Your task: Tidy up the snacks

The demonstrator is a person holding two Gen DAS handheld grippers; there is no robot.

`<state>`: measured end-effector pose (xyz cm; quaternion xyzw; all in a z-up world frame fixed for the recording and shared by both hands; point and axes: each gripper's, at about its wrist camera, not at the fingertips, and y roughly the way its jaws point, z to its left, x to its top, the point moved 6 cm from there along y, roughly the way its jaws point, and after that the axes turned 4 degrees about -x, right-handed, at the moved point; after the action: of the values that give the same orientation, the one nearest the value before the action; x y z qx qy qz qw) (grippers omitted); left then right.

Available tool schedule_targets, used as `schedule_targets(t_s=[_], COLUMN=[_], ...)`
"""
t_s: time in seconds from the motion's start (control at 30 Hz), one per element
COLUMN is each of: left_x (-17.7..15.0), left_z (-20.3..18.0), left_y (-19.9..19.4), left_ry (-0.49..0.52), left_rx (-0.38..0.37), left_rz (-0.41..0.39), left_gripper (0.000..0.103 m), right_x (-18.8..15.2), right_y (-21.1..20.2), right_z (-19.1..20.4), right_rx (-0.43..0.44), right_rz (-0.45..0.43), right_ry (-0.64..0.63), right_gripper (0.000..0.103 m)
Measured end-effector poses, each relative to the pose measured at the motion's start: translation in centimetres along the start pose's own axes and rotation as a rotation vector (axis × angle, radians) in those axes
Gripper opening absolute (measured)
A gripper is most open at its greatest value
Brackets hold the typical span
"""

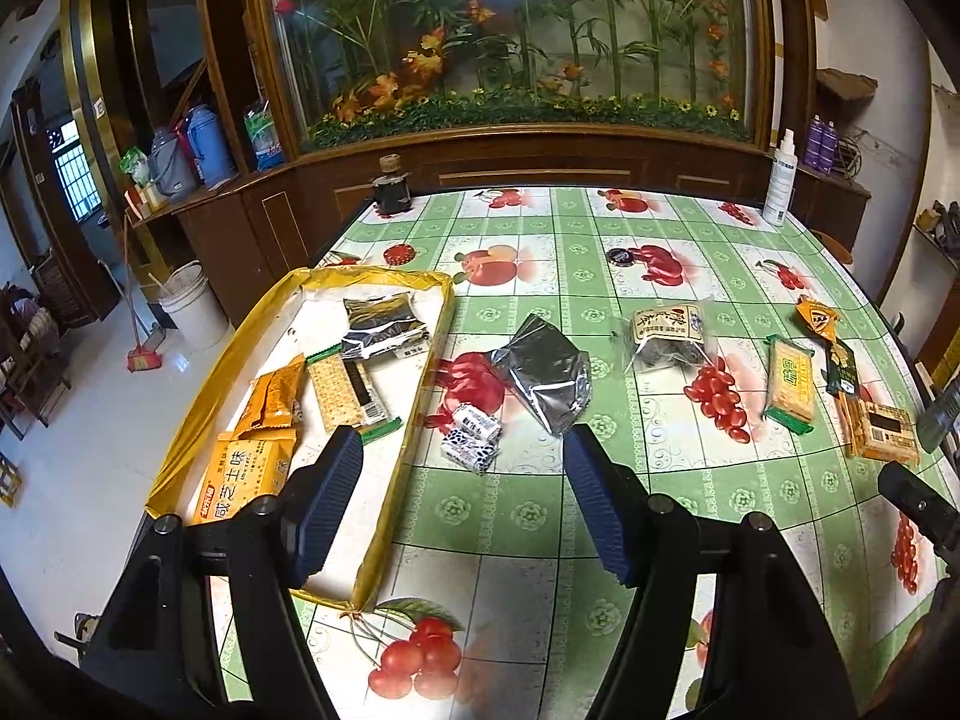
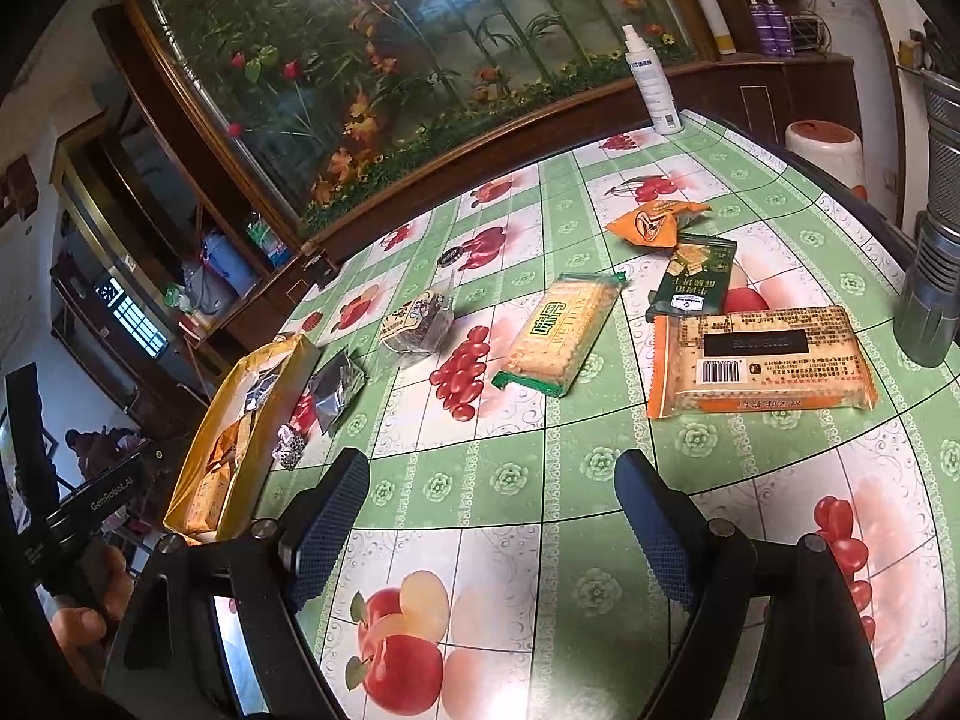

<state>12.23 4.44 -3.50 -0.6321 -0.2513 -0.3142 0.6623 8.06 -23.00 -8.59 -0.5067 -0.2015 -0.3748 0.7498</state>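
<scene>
Your left gripper (image 1: 465, 459) hangs with its jaws apart and nothing between them, low over the bench (image 1: 600, 276) at the tray's (image 1: 180, 438) right wall. Just ahead of its fingertips lie two small black-and-white candies (image 1: 471, 435), touching each other, and beyond them a silver pouch (image 1: 546, 378) — all on the cloth, just outside the tray. Inside the tray sit two orange packs (image 1: 252, 462), a cracker pack (image 1: 348, 390) and a second silver pouch (image 1: 384, 324). Your right gripper (image 2: 492, 480) is also spread wide and empty, above bare cloth. Ahead of it, to the right, lies an orange biscuit pack (image 2: 759, 360); straight ahead, a green-ended cracker pack (image 2: 561, 330) — with a dark green pack (image 2: 696, 282) and an orange triangular bag (image 2: 654, 222) farther back.
</scene>
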Motion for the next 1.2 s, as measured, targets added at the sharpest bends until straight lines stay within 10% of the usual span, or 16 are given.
schedule_targets(t_s=[0.3, 0.63, 1.2], left_x=[1.7, 5.6, 6.3], left_z=[-2.6, -9.6, -14.0], left_y=[3.3, 11.8, 16.2], left_ry=[-0.009, 0.015, 0.095], left_rx=[-0.069, -0.192, -0.218], left_rz=[0.045, 0.182, 0.15], left_gripper=[0.069, 0.069, 0.08], right_x=[1.0, 5.3, 6.9], right_y=[1.5, 11.5, 15.7], right_z=[0.4, 1.4, -0.2], right_rx=[-0.014, -0.216, -0.292], right_rz=[-0.001, 0.101, 0.139], right_ry=[-0.009, -0.078, -0.106], right_gripper=[0.086, 0.086, 0.087])
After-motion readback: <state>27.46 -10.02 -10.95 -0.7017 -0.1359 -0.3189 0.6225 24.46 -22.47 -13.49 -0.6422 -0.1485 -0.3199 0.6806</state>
